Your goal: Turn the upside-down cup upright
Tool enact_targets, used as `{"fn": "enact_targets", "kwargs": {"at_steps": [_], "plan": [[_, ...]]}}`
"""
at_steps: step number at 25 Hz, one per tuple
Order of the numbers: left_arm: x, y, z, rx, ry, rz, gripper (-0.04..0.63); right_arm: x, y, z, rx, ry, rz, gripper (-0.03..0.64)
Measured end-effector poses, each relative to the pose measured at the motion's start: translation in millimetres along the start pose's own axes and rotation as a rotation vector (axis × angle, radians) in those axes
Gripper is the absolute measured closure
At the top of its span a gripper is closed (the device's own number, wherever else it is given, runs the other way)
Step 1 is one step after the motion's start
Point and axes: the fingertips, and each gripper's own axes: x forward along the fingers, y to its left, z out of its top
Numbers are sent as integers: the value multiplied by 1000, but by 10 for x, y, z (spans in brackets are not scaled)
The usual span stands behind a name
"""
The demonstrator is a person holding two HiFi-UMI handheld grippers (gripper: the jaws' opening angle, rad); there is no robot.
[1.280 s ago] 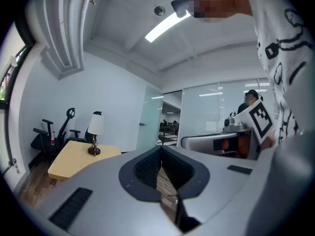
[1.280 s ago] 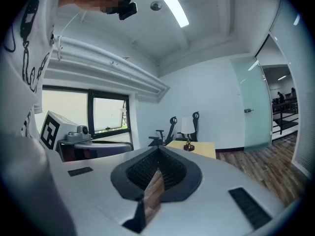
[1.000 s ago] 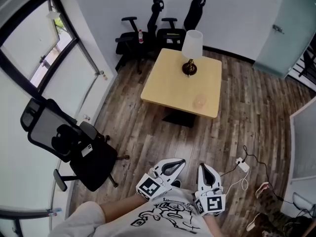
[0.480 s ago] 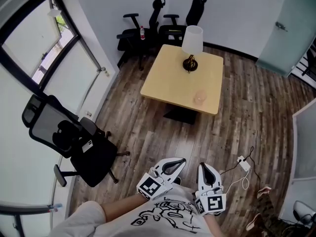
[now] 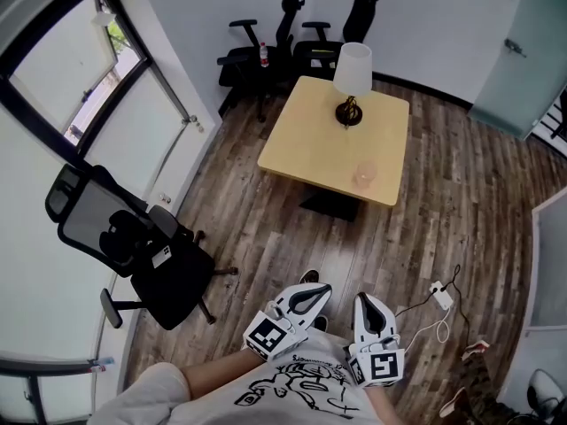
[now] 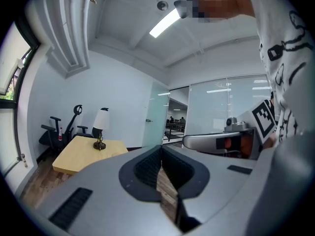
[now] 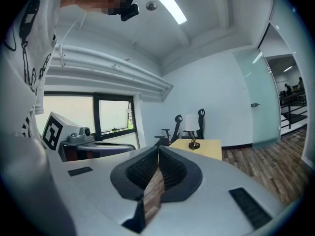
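A small translucent pinkish cup (image 5: 364,176) stands near the front right edge of a light wooden table (image 5: 319,140), far ahead of me across the floor. Its orientation is too small to tell. A lamp (image 5: 353,73) with a white shade stands at the table's far side. My left gripper (image 5: 322,289) and right gripper (image 5: 364,298) are held side by side close to my body, both shut and empty. In the left gripper view the left gripper (image 6: 160,150) points past the table (image 6: 81,152). In the right gripper view the right gripper (image 7: 158,150) faces the table (image 7: 203,149).
A black mesh office chair (image 5: 133,255) stands on the wooden floor at the left, by the window. Two black chairs (image 5: 275,47) sit behind the table against the wall. A white power strip with a cable (image 5: 440,296) lies on the floor at the right.
The head view has drifted a little, so the table and lamp sit slightly further right and up. A dark shoe tip now shows ahead of the left gripper. Both grippers stay shut.
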Motion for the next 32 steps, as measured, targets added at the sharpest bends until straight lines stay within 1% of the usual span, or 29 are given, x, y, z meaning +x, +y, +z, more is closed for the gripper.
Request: {"fn": "enact_targets", "kwargs": {"at_steps": [5, 8, 15, 25, 32], "plan": [[169, 156, -2, -6, -7, 3, 584, 175, -172, 21, 4, -2, -4, 594], [319, 324, 41, -10, -14, 4, 584, 352, -291, 50, -1, 4, -7, 594], [709, 843, 202, -16, -23, -12, 584, 892, -553, 209, -10, 5, -25, 594], [1308, 1653, 489, -18, -25, -70, 584, 1790, -934, 498, -11, 6, -67, 594], [1528, 2167, 580, -28, -20, -94, 584, 2377, -1066, 637, -12, 6, -72, 594]]}}
